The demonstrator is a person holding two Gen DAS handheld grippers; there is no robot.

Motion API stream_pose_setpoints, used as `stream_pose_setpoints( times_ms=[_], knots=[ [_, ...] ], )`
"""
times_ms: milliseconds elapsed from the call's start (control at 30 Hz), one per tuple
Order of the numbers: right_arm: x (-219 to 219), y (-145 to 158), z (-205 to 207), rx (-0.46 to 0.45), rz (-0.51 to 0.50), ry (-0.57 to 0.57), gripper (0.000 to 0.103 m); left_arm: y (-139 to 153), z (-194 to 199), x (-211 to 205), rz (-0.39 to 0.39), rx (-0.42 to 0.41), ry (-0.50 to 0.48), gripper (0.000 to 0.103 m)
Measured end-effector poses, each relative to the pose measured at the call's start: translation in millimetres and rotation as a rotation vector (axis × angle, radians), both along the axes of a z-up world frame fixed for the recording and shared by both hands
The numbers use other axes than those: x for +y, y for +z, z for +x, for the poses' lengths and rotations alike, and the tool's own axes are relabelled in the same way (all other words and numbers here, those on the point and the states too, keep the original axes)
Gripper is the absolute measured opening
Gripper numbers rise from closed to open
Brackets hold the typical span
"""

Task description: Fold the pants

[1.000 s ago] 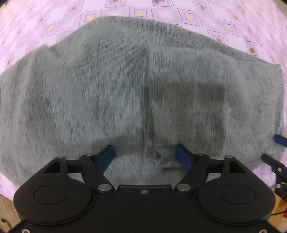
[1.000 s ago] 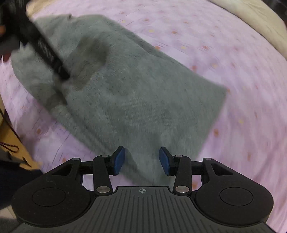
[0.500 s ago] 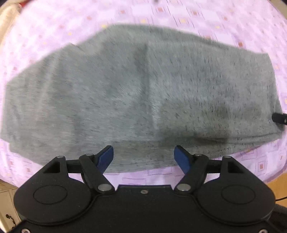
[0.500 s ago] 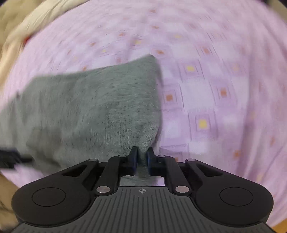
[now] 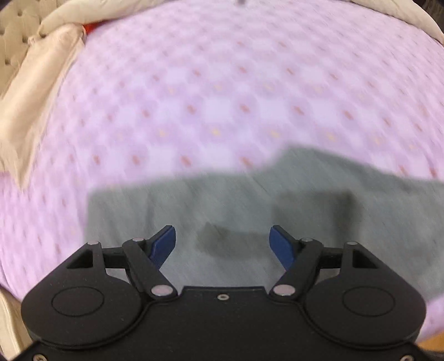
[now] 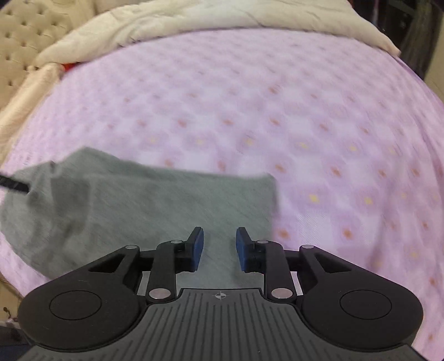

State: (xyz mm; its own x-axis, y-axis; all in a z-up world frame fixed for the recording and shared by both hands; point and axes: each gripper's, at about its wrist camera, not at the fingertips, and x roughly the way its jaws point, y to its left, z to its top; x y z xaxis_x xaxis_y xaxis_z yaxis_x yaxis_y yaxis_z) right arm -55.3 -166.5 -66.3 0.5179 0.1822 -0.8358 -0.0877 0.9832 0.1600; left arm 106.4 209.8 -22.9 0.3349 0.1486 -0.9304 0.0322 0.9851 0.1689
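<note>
The grey pants [image 5: 249, 211] lie folded flat on the pink patterned bedspread [image 5: 211, 91], and both views are blurred by motion. My left gripper [image 5: 222, 244] hangs above the pants with its blue pads [image 5: 163, 244] wide apart and nothing between them. In the right wrist view the same pants [image 6: 144, 202] reach from the left edge to the middle. My right gripper [image 6: 219, 247] is above their near right part; its jaws are opening, and the cloth lies flat below, not pinched. A dark tip of the left gripper [image 6: 14, 184] shows at the far left.
A cream quilt [image 6: 222, 19] is bunched along the far edge of the bed, and a tufted beige headboard [image 6: 19, 41] stands at the back left. A beige pillow [image 5: 36, 91] lies at the left. Something red [image 5: 91, 26] peeks from under the quilt.
Both grippers have risen and tilted up, so more of the bed shows. The right gripper closed on the pants' edge, then let go and its jaws now stand apart. The left stayed open.
</note>
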Motion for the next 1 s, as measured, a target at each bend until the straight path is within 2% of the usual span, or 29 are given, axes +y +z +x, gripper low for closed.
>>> stream_pose_setpoints(
  times_ms=[200,333,467,600,733,933,1000],
  knots=[
    [75.3,1.2,32.5,-0.016,-0.007,0.045,0.031,-19.1,81.2,37.6,0.029,-0.002,-0.052,0.075],
    [121.7,-1.5,48.4,-0.014,-0.006,0.066,0.031,-54.2,99.0,49.5,0.033,0.059,-0.115,0.075],
    [156.1,1.4,58.9,-0.005,-0.021,0.114,0.032,-84.0,64.9,53.6,0.008,0.149,-0.197,0.075],
    [182.2,3.9,73.3,0.002,-0.021,0.17,0.033,-74.7,19.0,63.0,-0.047,0.105,-0.217,0.075],
    [198.2,5.4,95.9,0.004,-0.017,0.222,0.04,-69.7,-13.7,55.2,-0.027,0.057,-0.27,0.075],
    [222.9,0.3,139.1,0.024,-0.04,0.322,0.047,-66.0,-24.6,55.3,-0.01,0.001,-0.272,0.075],
    [229.0,-6.2,148.9,0.061,-0.032,0.349,0.048,-66.0,-25.7,57.4,-0.014,-0.01,-0.267,0.075]
  ],
)
